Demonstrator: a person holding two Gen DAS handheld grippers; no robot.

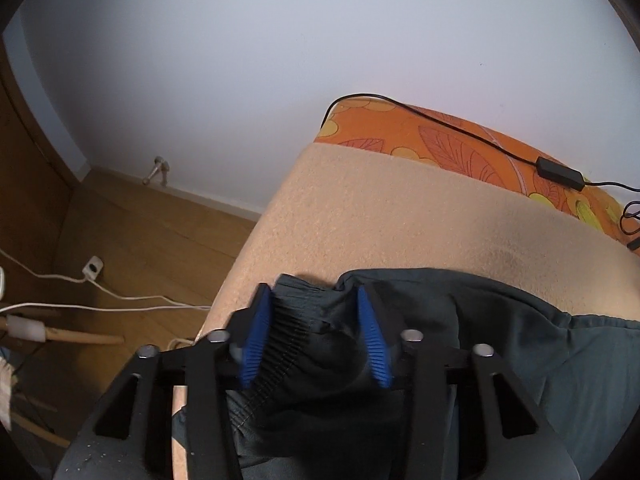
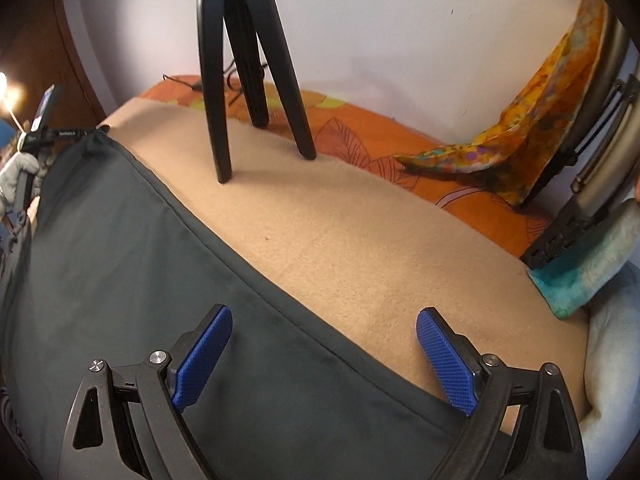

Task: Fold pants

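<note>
Dark grey pants point(image 1: 560, 360) lie spread on a beige blanket point(image 1: 380, 208) that covers a bed. My left gripper point(image 1: 313, 298) is closed on the bunched elastic waistband point(image 1: 296, 320) at the bed's left edge, and the fabric fills the gap between its blue pads. In the right wrist view the pants point(image 2: 120, 260) stretch away to the left. My right gripper point(image 2: 324, 314) hovers open and wide over their far edge, one pad above the cloth and one above the blanket point(image 2: 360, 240). A gloved hand point(image 2: 18, 176) holds the left gripper point(image 2: 40, 136) at the far end.
A black tripod point(image 2: 240, 60) stands on the blanket near the wall. Behind it lie an orange floral sheet point(image 2: 360, 132) and a colourful cloth point(image 2: 520, 148). A black cable and adapter point(image 1: 560, 168) lie on the sheet. A teal towel point(image 2: 592, 268) lies at the right. White cables point(image 1: 92, 272) cross the wooden floor.
</note>
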